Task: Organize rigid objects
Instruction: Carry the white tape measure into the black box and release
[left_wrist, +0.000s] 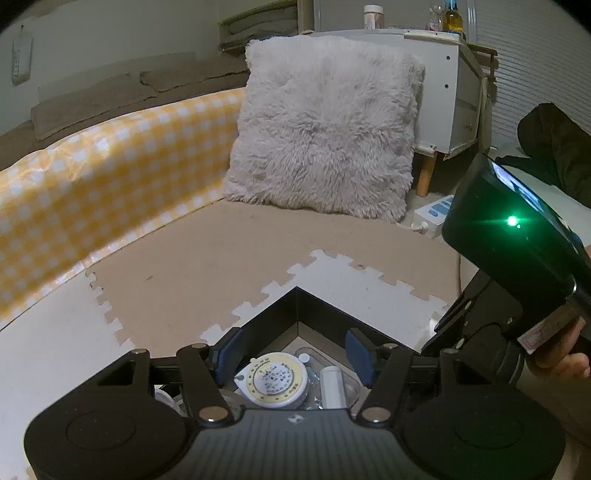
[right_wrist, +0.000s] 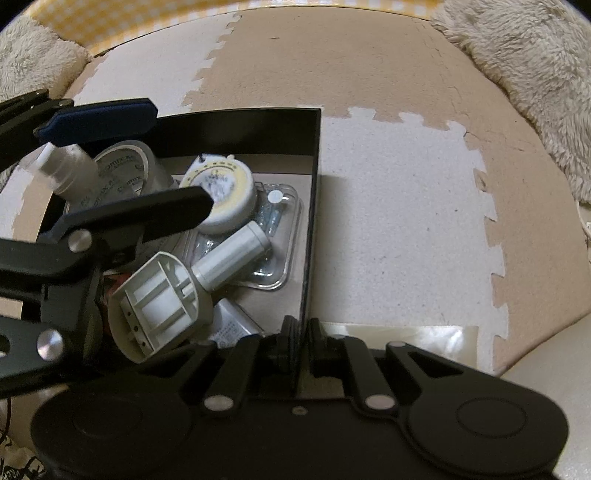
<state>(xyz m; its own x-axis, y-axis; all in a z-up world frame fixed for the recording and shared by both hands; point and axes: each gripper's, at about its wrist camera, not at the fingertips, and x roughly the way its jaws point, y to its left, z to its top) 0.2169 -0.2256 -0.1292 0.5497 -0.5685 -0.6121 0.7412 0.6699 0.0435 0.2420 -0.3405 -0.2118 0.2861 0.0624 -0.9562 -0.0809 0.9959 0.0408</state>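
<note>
A black box (right_wrist: 312, 206) sits on the foam mat and holds a round white and yellow tape measure (right_wrist: 221, 192), a white tube (right_wrist: 232, 258), a grey-white plastic reel (right_wrist: 162, 299), a clear blister pack (right_wrist: 273, 221), a tape roll (right_wrist: 125, 170) and a white bottle (right_wrist: 68, 166). My right gripper (right_wrist: 298, 332) is shut on the box's right wall. My left gripper (left_wrist: 295, 352) is open above the box corner (left_wrist: 297, 295), over the tape measure (left_wrist: 273, 380) and tube (left_wrist: 332, 384). It shows in the right wrist view with its fingers (right_wrist: 103, 118) spread over the box.
A fluffy white cushion (left_wrist: 325, 125) leans at the back by a yellow checked sheet (left_wrist: 92, 177). A white cabinet (left_wrist: 450, 92) stands behind. Beige and white puzzle mats (right_wrist: 406, 206) cover the floor. The right gripper's body (left_wrist: 517, 236) with its green light is at my right.
</note>
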